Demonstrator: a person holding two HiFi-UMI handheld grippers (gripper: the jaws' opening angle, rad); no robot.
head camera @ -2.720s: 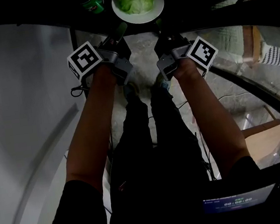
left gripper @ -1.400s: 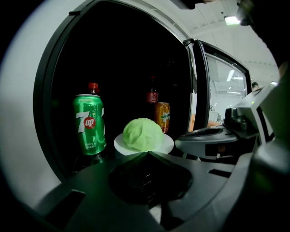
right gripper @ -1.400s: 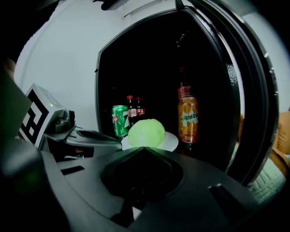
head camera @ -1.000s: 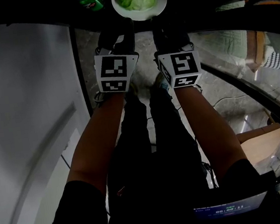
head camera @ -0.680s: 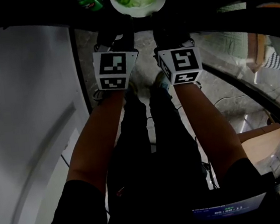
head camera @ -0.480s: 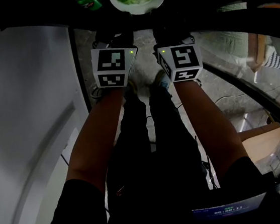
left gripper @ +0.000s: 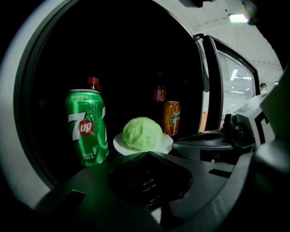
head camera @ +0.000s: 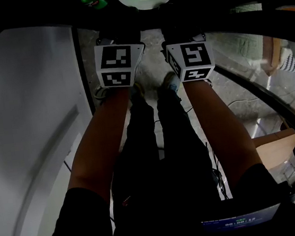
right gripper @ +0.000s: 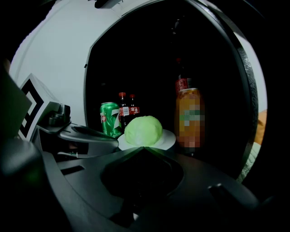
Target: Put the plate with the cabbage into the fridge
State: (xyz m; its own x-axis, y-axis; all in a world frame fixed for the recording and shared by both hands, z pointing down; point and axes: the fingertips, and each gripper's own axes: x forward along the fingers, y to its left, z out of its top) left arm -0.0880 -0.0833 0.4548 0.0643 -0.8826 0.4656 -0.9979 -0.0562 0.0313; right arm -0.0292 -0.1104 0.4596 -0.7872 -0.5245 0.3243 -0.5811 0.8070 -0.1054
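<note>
The white plate (left gripper: 163,144) with the pale green cabbage (left gripper: 142,134) stands on a dark fridge shelf, free of both grippers. The left gripper (left gripper: 147,153) is shut, its jaws meeting in a point just short of the plate's near rim, with nothing between them. The right gripper (right gripper: 144,147) is also shut and empty, its tip just before the same plate (right gripper: 166,138) and cabbage (right gripper: 143,130). In the head view the plate (head camera: 147,3) sits at the top edge, beyond the two marker cubes (head camera: 114,65); the fingers there are lost in shadow.
A green 7up can (left gripper: 87,127) stands left of the plate, and an orange can (left gripper: 171,118) and dark bottles (right gripper: 124,110) stand behind it. The white fridge door (head camera: 31,129) hangs open on the left. A person's legs are below, and a wooden stool (head camera: 279,149) is at right.
Both grippers have drawn back from the plate's rim, turned so their marker cubes face up, and come closer together. The plate stays on the shelf.
</note>
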